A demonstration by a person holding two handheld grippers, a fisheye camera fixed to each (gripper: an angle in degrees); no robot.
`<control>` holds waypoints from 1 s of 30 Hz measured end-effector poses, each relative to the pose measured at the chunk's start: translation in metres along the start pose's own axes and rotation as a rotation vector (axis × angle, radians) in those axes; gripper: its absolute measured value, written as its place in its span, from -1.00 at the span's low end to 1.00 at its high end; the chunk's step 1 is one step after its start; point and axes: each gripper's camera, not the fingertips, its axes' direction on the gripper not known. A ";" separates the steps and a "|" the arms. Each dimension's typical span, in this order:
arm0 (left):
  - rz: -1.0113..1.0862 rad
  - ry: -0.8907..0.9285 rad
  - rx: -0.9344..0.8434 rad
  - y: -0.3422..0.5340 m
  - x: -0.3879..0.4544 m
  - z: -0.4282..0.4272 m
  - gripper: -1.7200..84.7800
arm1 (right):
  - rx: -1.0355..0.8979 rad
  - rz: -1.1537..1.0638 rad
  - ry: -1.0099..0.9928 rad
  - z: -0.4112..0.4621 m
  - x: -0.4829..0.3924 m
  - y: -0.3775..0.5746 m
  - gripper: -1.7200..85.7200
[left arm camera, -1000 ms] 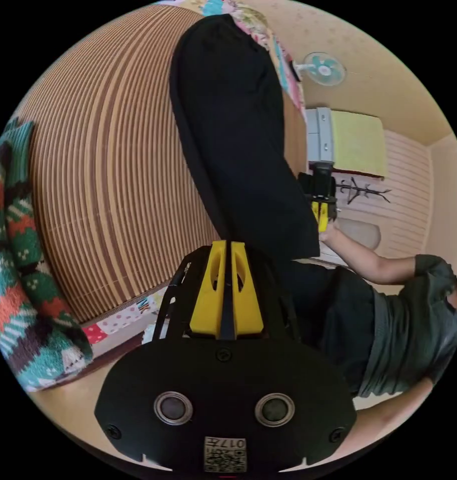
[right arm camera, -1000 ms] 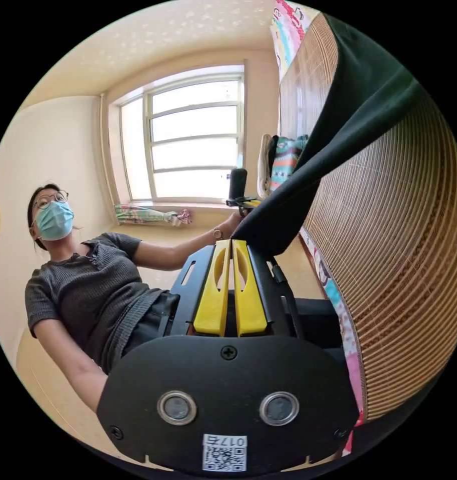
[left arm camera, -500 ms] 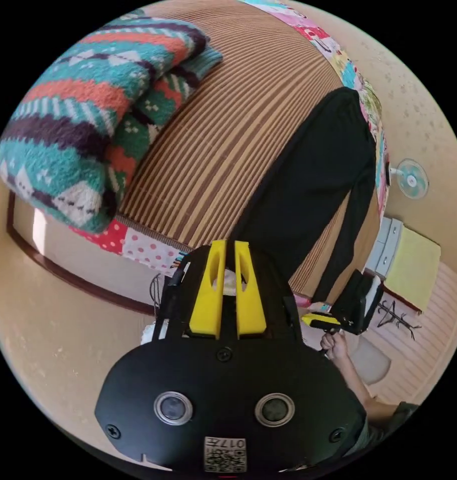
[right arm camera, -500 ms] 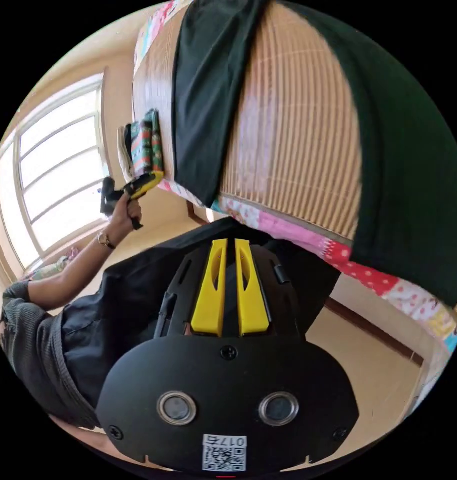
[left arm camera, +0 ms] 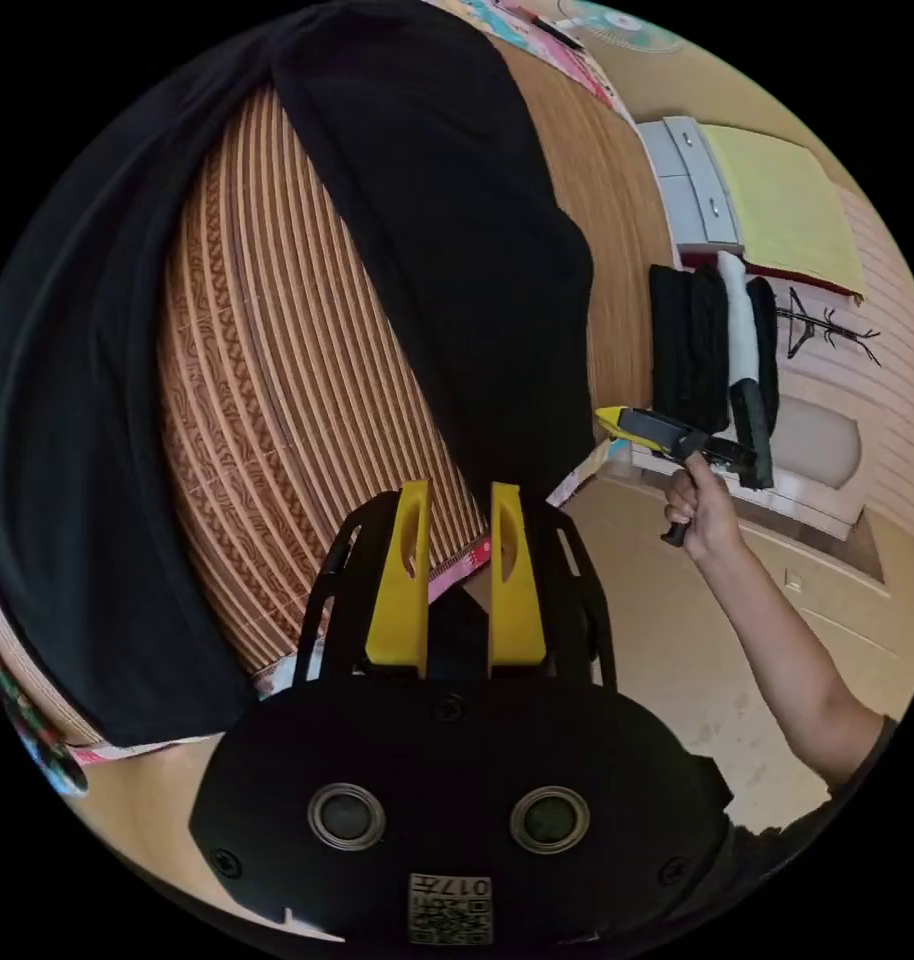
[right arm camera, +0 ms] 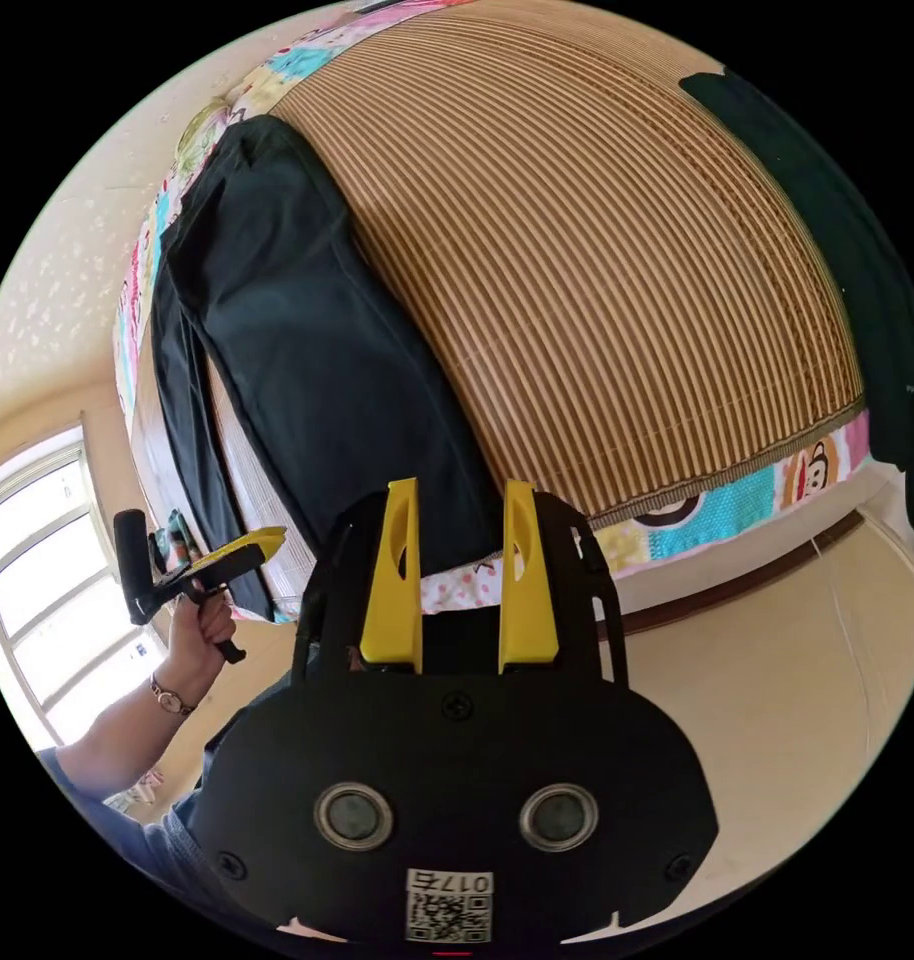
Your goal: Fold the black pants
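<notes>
The black pants [left arm camera: 447, 250] lie flat on a striped bamboo mat [left arm camera: 277, 380], the two legs spread apart and joined at the far end. In the right gripper view the pants [right arm camera: 317, 370] run from the mat's near edge to its far side. My left gripper [left arm camera: 459, 490] hovers open just off the mat's near edge, between the two leg ends, holding nothing. My right gripper [right arm camera: 461, 487] is open too, empty, right at the end of the wider leg. A hand holds the right gripper [left arm camera: 605, 415] beside that leg's end. The left gripper [right arm camera: 277, 537] hangs by the narrower leg.
The bamboo mat [right arm camera: 627, 300] lies on a patchwork sheet [right arm camera: 727, 510] above a tan floor [right arm camera: 777, 700]. A pile of dark and white clothes [left arm camera: 712, 340] sits past the right gripper. Another dark garment [right arm camera: 877, 300] lies on the mat's right. A window [right arm camera: 37, 600] is at the left.
A second ago both grippers held the pants up, shut on the cloth. They have let go and opened, and the pants now lie spread on the mat.
</notes>
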 end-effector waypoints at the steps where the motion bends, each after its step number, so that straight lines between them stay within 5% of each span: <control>1: -0.060 0.013 0.008 -0.007 -0.005 0.009 -0.72 | -0.017 -0.002 0.006 0.002 0.003 0.000 -0.67; 4: -0.162 -0.084 0.006 -0.008 -0.015 0.025 -0.76 | -0.051 -0.050 -0.035 0.009 0.017 0.006 -0.70; 7: -0.032 -0.229 -0.027 -0.003 -0.007 0.038 -0.85 | -0.146 -0.161 -0.120 0.018 0.022 0.021 -0.84; 12: 0.123 -0.077 -0.063 0.036 -0.029 0.037 -0.97 | -0.076 -0.220 -0.283 0.012 0.049 0.076 -0.89; 18: -0.147 -0.086 -0.101 0.081 -0.105 0.059 -0.95 | -0.171 -0.221 -0.262 0.022 0.046 0.096 -0.90; 21: -0.233 0.029 0.040 0.109 -0.117 0.037 -0.85 | -0.128 -0.318 -0.198 -0.001 0.016 0.121 -0.90; 26: -0.026 0.136 0.078 0.119 -0.058 0.014 -0.77 | -0.078 -0.515 -0.208 -0.040 -0.047 0.166 -0.90; 30: 0.168 0.013 0.084 0.112 0.008 0.009 -0.70 | -0.123 -0.695 -0.244 -0.056 -0.103 0.179 -0.90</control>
